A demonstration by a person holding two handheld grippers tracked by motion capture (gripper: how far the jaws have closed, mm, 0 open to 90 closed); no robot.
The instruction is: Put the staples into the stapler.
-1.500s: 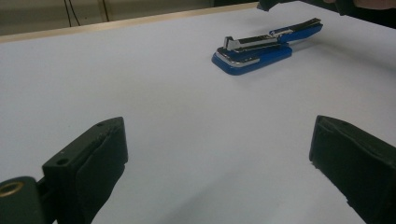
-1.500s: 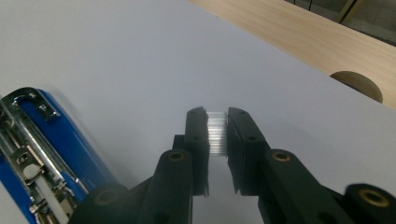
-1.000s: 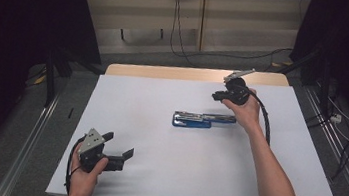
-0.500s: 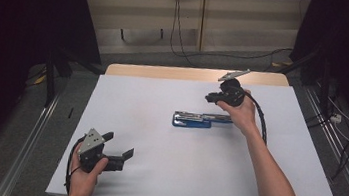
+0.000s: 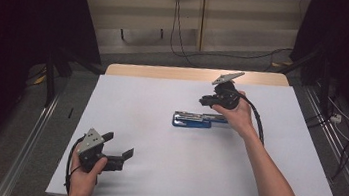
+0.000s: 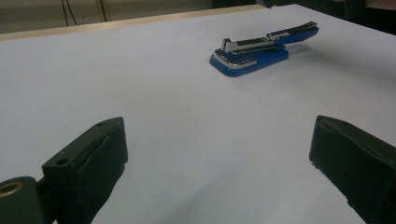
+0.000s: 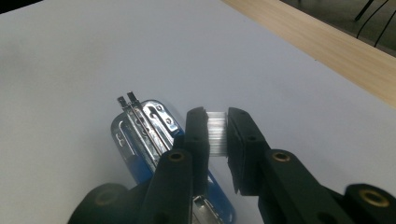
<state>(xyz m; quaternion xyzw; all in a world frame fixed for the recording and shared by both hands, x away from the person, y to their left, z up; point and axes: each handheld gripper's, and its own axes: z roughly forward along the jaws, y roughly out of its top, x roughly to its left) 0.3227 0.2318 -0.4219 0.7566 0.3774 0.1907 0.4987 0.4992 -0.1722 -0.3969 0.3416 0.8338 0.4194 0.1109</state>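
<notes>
Blue, the open stapler lies mid-table, nearer the far edge. Above it our right gripper clamps a strip of staples; our left gripper, jaws apart, sits near the front-left corner.

Wide bare stretch of the white paper-covered table lies open between the left gripper and the open blue-and-chrome metal stapler, free passage across. Stapler is the lone obstacle mid-table. Right gripper, clamped on a silvery strip of staples, hovers just beside the stapler's far end, crowding that side.
</notes>
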